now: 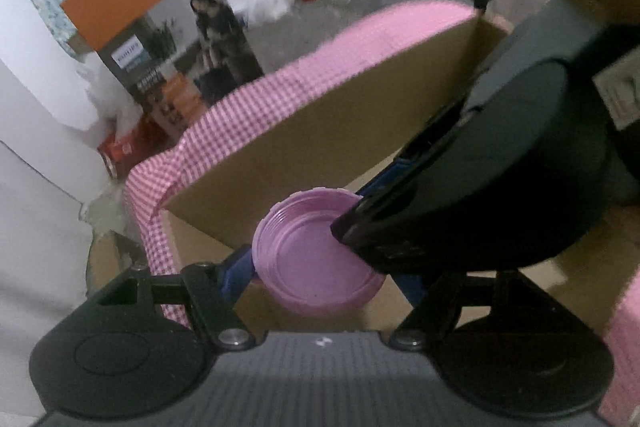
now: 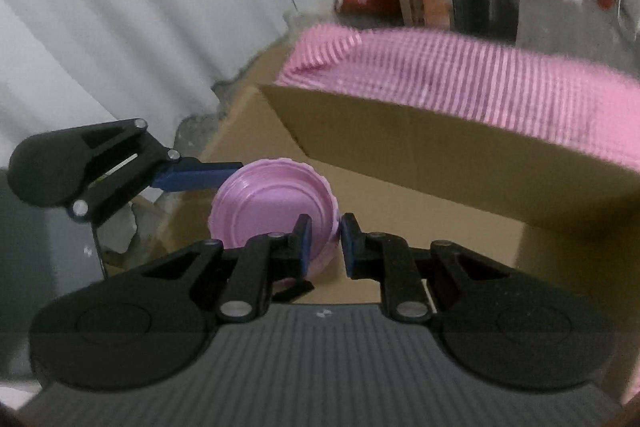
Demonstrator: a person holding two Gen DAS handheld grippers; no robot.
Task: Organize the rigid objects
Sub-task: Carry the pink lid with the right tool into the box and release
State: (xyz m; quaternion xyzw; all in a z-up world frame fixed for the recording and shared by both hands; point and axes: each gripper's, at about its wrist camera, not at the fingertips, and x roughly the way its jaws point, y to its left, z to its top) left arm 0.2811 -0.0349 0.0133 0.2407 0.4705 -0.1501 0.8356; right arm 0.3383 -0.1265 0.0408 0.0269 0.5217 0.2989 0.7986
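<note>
While both hand-held grippers are hanging over an open cardboard box [image 2: 400, 203], a stack of pink plastic plates [image 2: 272, 203] is sitting between them, held above the box's inside.

On the left, the left hand-held gripper [image 1: 316, 267] is standing with its blue fingers [image 1: 236, 271] wide apart, one on each side of the plates; the left finger is touching the rim, so it is clamped across the stack's full width, approx. In the right wrist view the same gripper [image 2: 200, 177] is coming in from the left edge, its blue finger meeting the plates' rim.

In the middle, the plates are tilting a bit, w/ the hollow side facing the cameras.

To the right, the right hand-held gripper [image 2: 324, 243] is nearly closed, pinching the near edge of the stack between its blue pads. A box flap is standing up behind, and a pink checked cloth [image 2: 460, 75] is lying on the table beyond it. The bkgd is blurred.
</note>
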